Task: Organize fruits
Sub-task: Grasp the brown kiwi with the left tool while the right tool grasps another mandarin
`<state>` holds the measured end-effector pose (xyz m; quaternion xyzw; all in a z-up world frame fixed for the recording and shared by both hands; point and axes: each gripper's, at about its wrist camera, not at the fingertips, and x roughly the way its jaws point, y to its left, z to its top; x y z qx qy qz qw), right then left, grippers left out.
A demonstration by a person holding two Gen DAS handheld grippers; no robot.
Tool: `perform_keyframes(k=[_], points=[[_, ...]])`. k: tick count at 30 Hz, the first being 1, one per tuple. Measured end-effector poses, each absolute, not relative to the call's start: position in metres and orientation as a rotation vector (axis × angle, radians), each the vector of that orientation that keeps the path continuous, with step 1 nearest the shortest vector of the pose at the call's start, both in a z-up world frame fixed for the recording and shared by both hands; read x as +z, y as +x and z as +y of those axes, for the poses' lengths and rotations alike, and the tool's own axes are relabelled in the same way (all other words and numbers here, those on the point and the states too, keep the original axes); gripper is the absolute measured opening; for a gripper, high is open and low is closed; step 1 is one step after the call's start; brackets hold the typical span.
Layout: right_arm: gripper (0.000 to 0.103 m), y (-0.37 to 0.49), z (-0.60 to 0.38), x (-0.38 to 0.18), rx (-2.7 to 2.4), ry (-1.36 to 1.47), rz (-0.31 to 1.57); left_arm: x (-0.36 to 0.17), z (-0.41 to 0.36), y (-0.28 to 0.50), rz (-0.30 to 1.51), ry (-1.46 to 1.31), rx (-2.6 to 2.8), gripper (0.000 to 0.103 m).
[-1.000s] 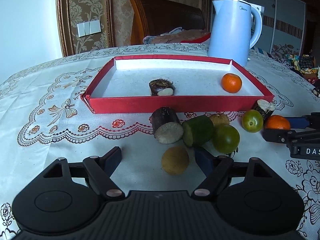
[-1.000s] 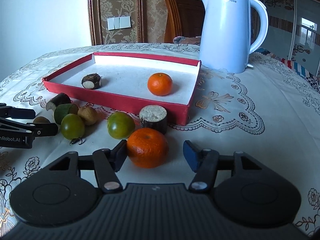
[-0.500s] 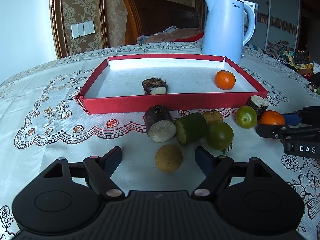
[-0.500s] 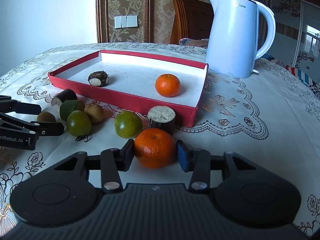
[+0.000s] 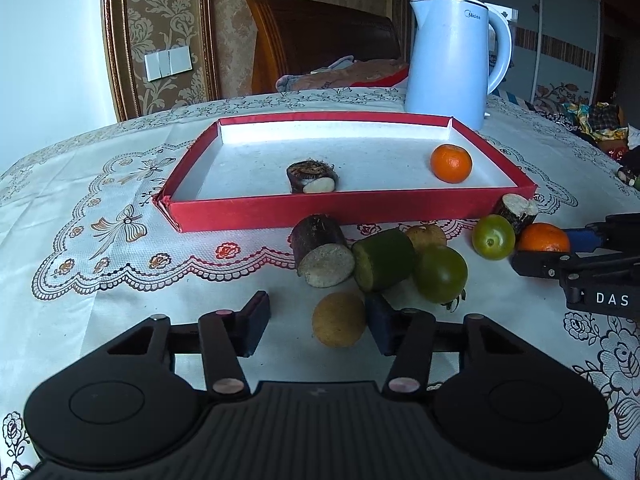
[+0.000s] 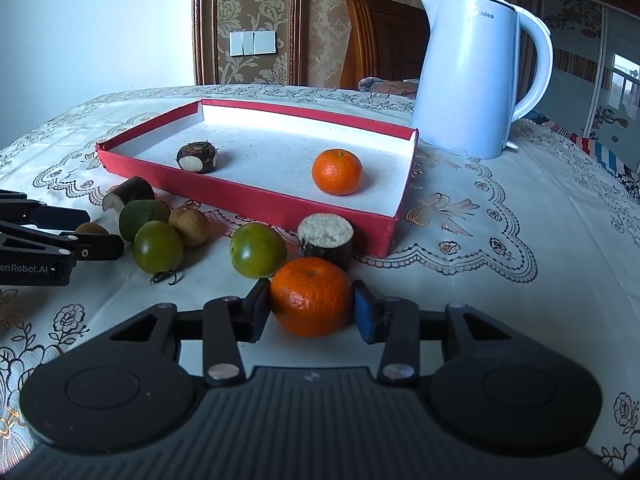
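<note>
right tool (image 6: 312, 312): jaws have just closed; both pads now press the sides of a tangerine (image 6: 311, 296) that sits on the bench (image 6: 500, 312), just in front of the tray's near corner. A second ago the pads stood clear of it.
left tool (image 5: 318, 320): jaws have just been narrowing on a small brown fruit (image 5: 339, 319). Right pad touches or nearly touches it, left pad has a clear gap, so not gripped yet. Fruit on the cloth.
what changed: both tools went from wide to closing, neither has lifted. Fruit layout looks the same as before.
meaning for task: judged as the grasp step of a paired pick. Right grasp looks ready to lift, left needs more closing. Likely target is the tray.
tray (image 6: 248, 196): red, shallow, white floor, mid-bench. Holds two things only: a dark cut chunk (image 6: 198, 156) toward the left, a second tangerine (image 6: 337, 171) toward the right, well apart. Lots of free floor.
loose pile: between tray front wall and the tools. Dark cut log (image 5: 322, 250), green cut piece (image 5: 384, 260) touching it, green round fruit (image 5: 441, 274), tan fruit (image 5: 426, 236) behind, another green fruit (image 6: 258, 250), cut stub (image 6: 326, 236) close against the tray wall.
kettle (image 6: 476, 72): white, behind the tray, lid shut, contents unseen.
progress: early, most fruit outside the tray.
</note>
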<state>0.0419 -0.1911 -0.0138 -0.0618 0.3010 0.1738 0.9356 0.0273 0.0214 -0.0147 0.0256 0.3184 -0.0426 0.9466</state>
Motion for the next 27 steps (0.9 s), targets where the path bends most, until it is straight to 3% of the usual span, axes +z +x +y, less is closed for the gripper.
perform_keyframes(k=[1,6,11,13,27], points=[[0.04,0.0424,-0.1919,-0.0138,0.356,-0.124,0.616,-0.0145,0.0213,0.027,0.646,0.05,-0.093,0.04],[0.04,0.0426,-0.1923,-0.0139,0.355,-0.126,0.616,-0.0144,0.0198,0.0263,0.643,0.045,-0.101,0.032],[0.041,0.0426,-0.1918,-0.0143,0.356,-0.122,0.617,-0.0143,0.02,0.0263,0.643,0.041,-0.102,0.032],[0.041,0.0425,-0.1918,-0.0143,0.356,-0.123,0.617,-0.0139,0.0202,0.0259,0.641,0.04,-0.105,0.027],[0.041,0.0426,-0.1921,-0.0143,0.357,-0.119,0.617,-0.0138,0.0235,0.026,0.643,0.038,-0.108,0.027]])
